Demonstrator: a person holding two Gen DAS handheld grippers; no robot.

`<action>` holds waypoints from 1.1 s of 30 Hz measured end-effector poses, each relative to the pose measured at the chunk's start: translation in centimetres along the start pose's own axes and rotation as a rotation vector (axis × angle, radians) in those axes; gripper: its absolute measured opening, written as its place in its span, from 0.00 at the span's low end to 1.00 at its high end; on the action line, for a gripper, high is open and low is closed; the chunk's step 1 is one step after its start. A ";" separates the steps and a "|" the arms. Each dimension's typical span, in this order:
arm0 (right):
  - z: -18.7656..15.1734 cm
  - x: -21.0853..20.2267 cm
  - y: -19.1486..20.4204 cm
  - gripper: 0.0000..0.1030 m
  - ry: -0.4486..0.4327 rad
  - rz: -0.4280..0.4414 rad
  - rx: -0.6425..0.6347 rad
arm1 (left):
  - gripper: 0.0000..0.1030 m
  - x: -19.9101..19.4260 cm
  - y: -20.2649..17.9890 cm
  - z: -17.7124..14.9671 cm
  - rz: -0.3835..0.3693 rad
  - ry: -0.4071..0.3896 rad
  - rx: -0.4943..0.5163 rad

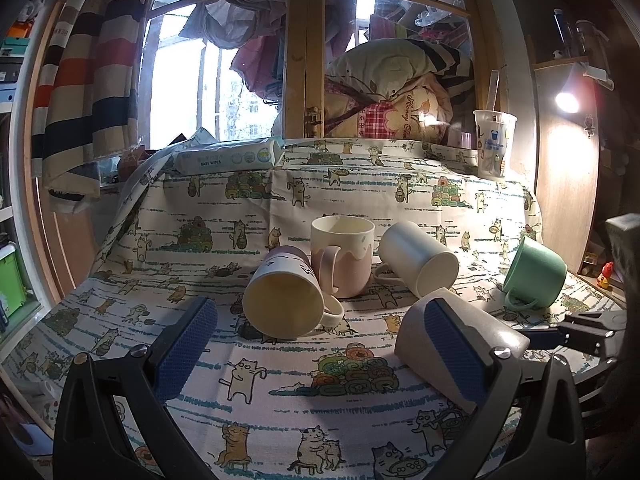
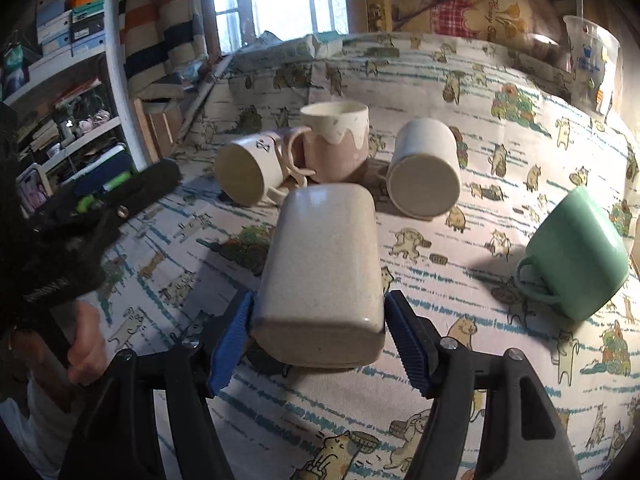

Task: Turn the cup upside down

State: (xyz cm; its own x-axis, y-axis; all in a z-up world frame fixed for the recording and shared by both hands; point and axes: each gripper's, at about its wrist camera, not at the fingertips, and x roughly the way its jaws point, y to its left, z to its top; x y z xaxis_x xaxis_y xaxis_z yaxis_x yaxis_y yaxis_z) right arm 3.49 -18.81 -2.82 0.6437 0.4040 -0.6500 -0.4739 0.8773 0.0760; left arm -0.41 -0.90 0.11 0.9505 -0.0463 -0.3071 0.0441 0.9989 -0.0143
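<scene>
Jaws of the right gripper (image 2: pixel 318 334) clamp the grey cup (image 2: pixel 320 276), lying sideways before the pink cup (image 2: pixel 336 148); left gripper (image 1: pixel 316 344) gapes wide, holding nothing. Turning it upside down remains, I judge.

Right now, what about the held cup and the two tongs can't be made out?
- Grey cup: mouth faces away in the right wrist view; in the left wrist view the left tongs' pad covers part of it.
- Right tongs: pad contact borderline.
- Green cup: mouth hidden.
</scene>
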 end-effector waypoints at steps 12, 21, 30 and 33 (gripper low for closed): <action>-0.5 -1.1 0.9 0.71 0.007 0.050 -0.001 | 1.00 0.0 0.0 0.0 -0.001 0.001 -0.001; -0.8 -5.4 -1.3 0.74 -0.070 -0.021 0.028 | 1.00 0.0 0.0 0.0 -0.001 0.002 -0.001; 0.2 -7.5 -2.1 0.12 -0.119 -0.148 0.019 | 1.00 -0.6 0.5 0.2 0.130 -0.031 -0.030; 0.3 -8.1 -1.7 0.12 -0.141 -0.177 -0.001 | 1.00 -1.8 0.5 0.2 0.153 -0.064 -0.031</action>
State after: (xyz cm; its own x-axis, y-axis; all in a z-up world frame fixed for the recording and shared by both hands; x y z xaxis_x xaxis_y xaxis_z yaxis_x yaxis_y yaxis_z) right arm -0.72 -23.53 2.56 0.7946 0.2756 -0.5409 -0.3461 0.9377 -0.0307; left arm -2.07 -0.35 0.82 0.9633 0.1070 -0.2464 -0.1109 0.9938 -0.0021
